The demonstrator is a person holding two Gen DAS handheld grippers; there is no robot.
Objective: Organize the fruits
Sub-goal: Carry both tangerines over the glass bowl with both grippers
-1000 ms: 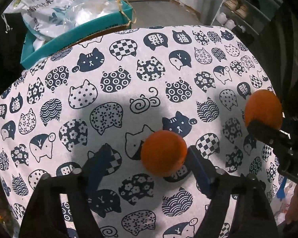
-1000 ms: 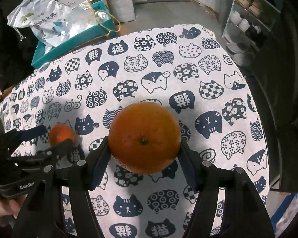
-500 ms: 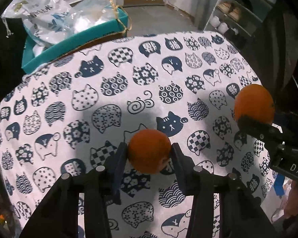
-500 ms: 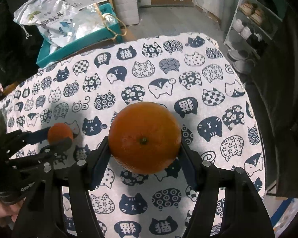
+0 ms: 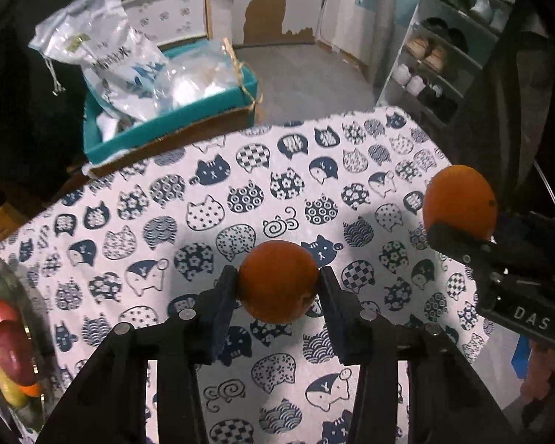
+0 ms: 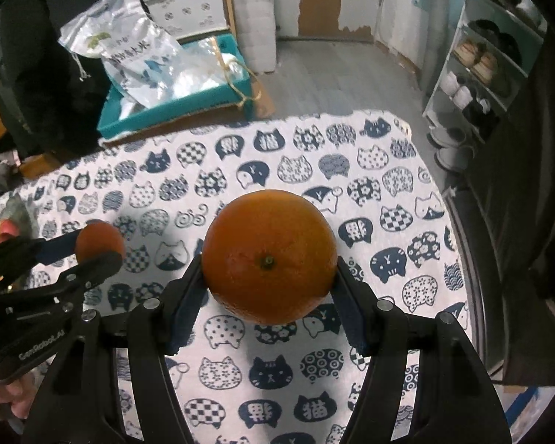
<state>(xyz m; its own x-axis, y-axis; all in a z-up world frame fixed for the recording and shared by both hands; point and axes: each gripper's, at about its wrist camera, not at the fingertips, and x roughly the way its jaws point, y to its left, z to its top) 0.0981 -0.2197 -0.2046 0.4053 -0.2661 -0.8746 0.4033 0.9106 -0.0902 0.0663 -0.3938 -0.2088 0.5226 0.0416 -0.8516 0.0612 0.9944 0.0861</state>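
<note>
Left wrist view. My left gripper (image 5: 277, 288) has its fingers (image 5: 222, 307) clamped on a small orange (image 5: 277, 285), held clear above the surface (image 5: 240, 192) with its cat-print cloth. At the right edge, my right gripper (image 5: 458, 236) carries a larger orange (image 5: 458, 199). At the left edge sits a glass bowl (image 5: 3, 273) of mixed fruit — red and yellow pieces show, blurred. Beyond the surface's far edge, a teal box (image 5: 166, 125) holds plastic bags (image 5: 122, 63); a shoe rack (image 5: 436, 48) stands at upper right.

Right wrist view. My right gripper (image 6: 270, 288) has its fingers (image 6: 185, 303) pressed on both sides of the large orange (image 6: 270, 255), stem end facing the camera, lifted off the cloth. At left, the left gripper (image 6: 96, 248) grips the small orange (image 6: 100, 236) — also off the surface (image 6: 314, 155).
</note>
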